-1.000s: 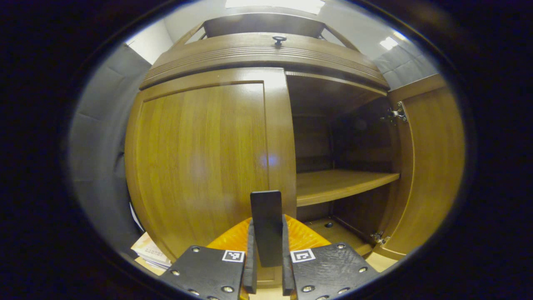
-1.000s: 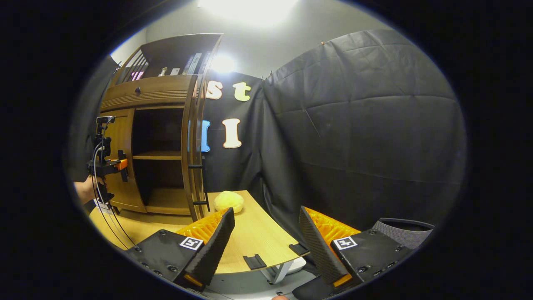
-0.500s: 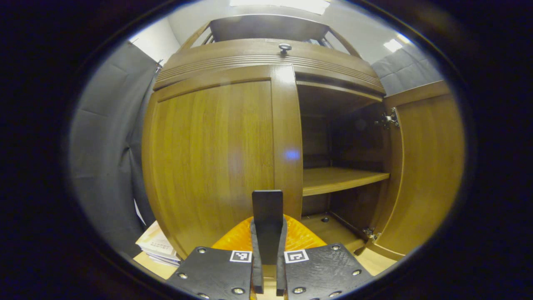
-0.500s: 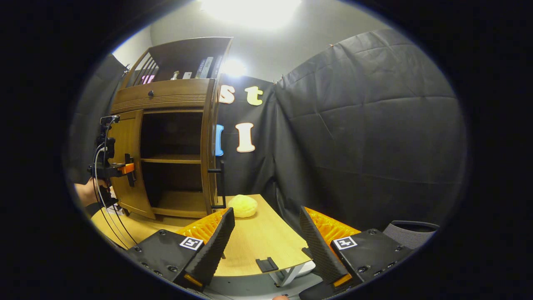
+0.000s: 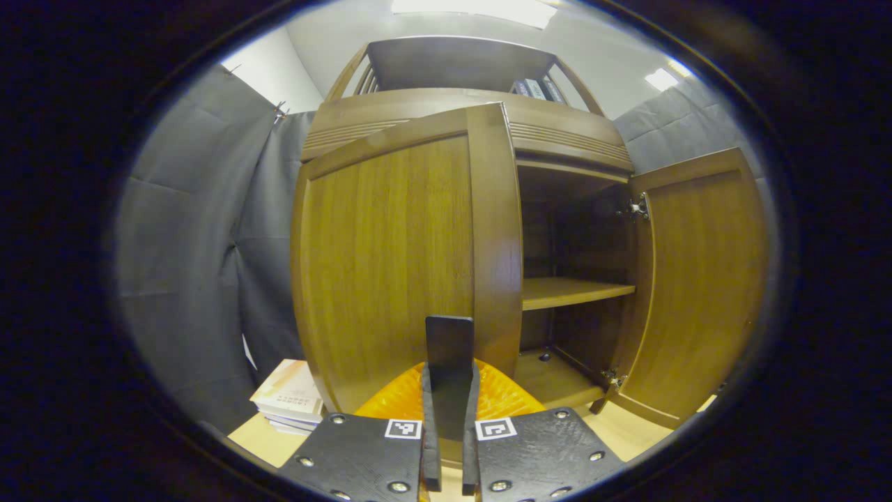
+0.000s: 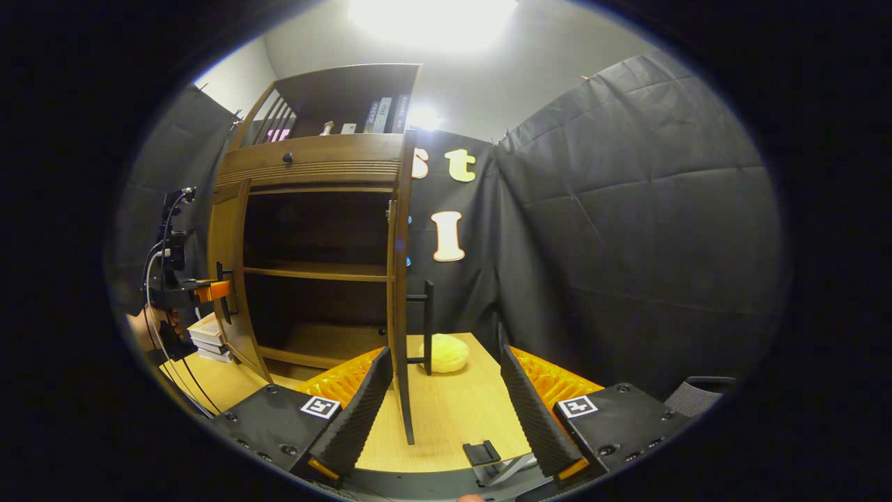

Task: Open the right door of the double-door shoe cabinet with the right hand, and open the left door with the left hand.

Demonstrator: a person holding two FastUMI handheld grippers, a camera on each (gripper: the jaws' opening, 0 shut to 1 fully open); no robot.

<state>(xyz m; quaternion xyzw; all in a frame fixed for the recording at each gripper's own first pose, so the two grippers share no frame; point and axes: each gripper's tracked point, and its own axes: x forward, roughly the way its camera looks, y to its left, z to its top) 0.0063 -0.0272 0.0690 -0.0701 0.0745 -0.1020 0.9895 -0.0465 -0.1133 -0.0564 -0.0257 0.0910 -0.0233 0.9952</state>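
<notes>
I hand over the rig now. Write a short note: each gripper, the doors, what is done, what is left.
Left gripper: shut on the left door's handle; its fingers press the bar from both sides.
Right gripper: open, holding nothing, away from the cabinet.
Right door: wide open, edge toward the right gripper view. Done.
Left door: partly open, top edge clear of the cabinet frame.
Left to do: probably pull the left door fully open, then release the handle.

right gripper (image 6: pixel 440 401) open | right door (image 6: pixel 401 279) swung wide | left door (image 6: pixel 226 272) ajar, left gripper (image 6: pixel 221 289) at handle
</notes>
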